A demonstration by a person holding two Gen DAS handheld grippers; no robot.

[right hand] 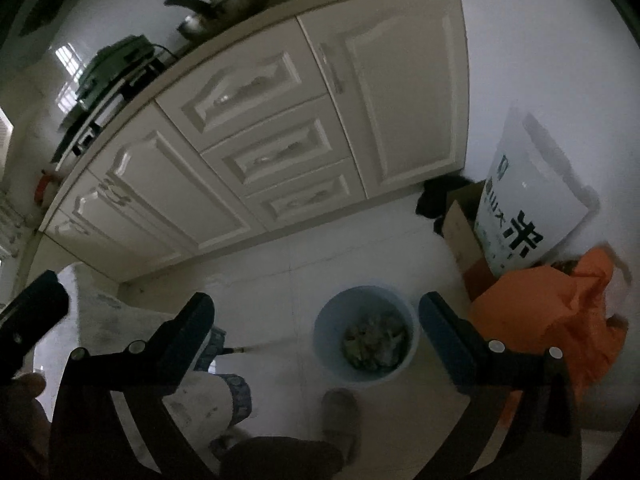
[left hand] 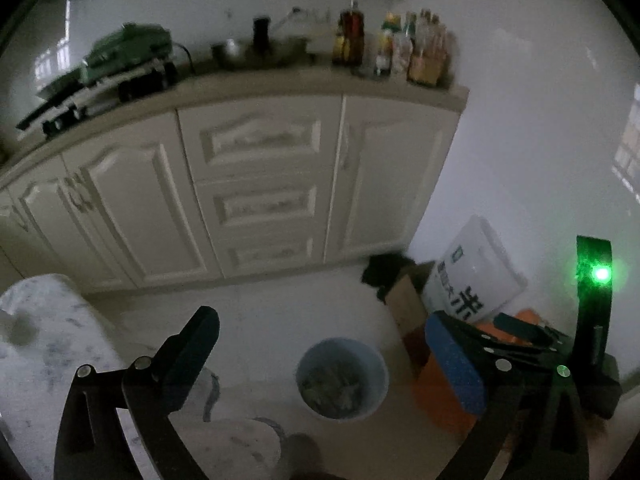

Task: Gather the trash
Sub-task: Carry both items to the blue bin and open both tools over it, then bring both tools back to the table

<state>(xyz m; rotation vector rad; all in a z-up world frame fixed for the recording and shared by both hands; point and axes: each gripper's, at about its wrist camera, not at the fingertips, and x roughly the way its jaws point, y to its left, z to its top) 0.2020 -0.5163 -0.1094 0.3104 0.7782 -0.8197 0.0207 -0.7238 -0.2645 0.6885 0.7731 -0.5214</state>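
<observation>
The left tongs (left hand: 320, 354) stand wide apart with nothing between them; the right tongs (right hand: 316, 330) likewise gape empty; below both, on the pale floor (right hand: 280, 276), sits a blue bin (right hand: 366, 340) holding trash (right hand: 374, 346); an orange bag (right hand: 552, 312) lies just beside it, under a white sack (right hand: 528, 200).

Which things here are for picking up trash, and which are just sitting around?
For the job: blue bin with scraps in it, orange bag, left gripper and right gripper, both open.

Just sitting around: rice sack, cardboard box, bottles, cabinets.
</observation>
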